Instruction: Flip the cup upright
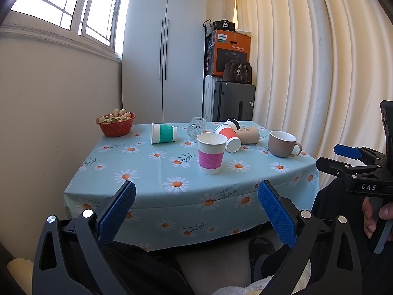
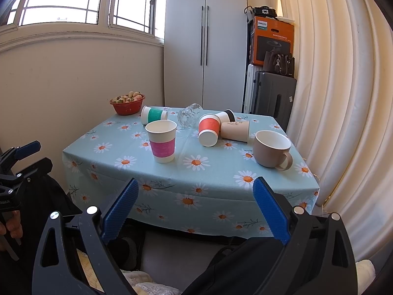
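Note:
On the daisy tablecloth [image 1: 152, 169] a pink-banded paper cup [image 1: 211, 153] [image 2: 162, 141] and a taupe mug [image 1: 282, 143] [image 2: 271, 148] stand upright. Lying on their sides are a green-banded cup [image 1: 164, 133] [image 2: 154, 114], a clear glass [image 1: 196, 126] [image 2: 188, 116], an orange-banded cup [image 1: 229, 136] [image 2: 208, 129], a kraft cup [image 1: 248, 134] [image 2: 235, 130] and a black-and-white cup [image 1: 232, 123] [image 2: 226, 116]. My left gripper [image 1: 196, 211] and right gripper [image 2: 196, 210] are open and empty, held off the table's front edge. The right gripper also shows in the left wrist view [image 1: 353, 157], the left gripper in the right wrist view [image 2: 22, 154].
A red bowl of fruit [image 1: 115, 124] [image 2: 127, 104] stands at the back left corner. A wall lies to the left and a cream curtain [image 1: 319, 73] to the right. A white cabinet [image 1: 164, 49], suitcases [image 1: 233, 100] and an orange box [image 1: 227, 51] stand behind the table.

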`<move>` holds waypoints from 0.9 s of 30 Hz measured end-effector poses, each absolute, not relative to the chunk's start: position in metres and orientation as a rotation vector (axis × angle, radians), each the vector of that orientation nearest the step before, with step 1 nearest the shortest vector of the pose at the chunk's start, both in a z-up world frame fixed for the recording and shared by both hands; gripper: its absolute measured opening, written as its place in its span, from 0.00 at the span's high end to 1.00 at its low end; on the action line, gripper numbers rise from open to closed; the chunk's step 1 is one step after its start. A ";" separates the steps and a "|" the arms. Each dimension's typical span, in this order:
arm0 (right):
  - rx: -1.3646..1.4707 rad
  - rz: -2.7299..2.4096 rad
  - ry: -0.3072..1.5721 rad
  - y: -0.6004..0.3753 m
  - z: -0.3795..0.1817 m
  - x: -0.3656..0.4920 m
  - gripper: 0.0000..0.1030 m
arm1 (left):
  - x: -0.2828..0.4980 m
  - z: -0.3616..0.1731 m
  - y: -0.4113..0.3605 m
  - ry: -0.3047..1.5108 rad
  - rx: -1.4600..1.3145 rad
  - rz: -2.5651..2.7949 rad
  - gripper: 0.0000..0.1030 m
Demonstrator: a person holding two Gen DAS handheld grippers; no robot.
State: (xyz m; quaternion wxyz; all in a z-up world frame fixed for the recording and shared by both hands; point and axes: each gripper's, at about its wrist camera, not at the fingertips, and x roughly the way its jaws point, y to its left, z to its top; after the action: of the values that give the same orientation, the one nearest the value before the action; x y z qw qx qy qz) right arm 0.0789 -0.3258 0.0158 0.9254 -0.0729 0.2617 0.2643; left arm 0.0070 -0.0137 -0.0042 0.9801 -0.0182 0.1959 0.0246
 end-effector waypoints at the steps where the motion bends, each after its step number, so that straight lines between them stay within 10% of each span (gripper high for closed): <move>1: -0.150 0.541 0.537 -0.325 0.016 0.078 0.10 | 0.007 -0.004 -0.014 0.395 -0.036 0.049 0.05; 27: -0.155 0.545 0.545 -0.329 0.015 0.079 0.10 | 0.005 -0.005 -0.013 0.396 -0.033 0.043 0.05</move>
State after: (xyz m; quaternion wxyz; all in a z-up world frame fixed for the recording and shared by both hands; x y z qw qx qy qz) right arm 0.0792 -0.3291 0.0154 0.9238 -0.0757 0.2655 0.2654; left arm 0.0054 -0.0132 -0.0055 0.9801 -0.0164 0.1966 0.0214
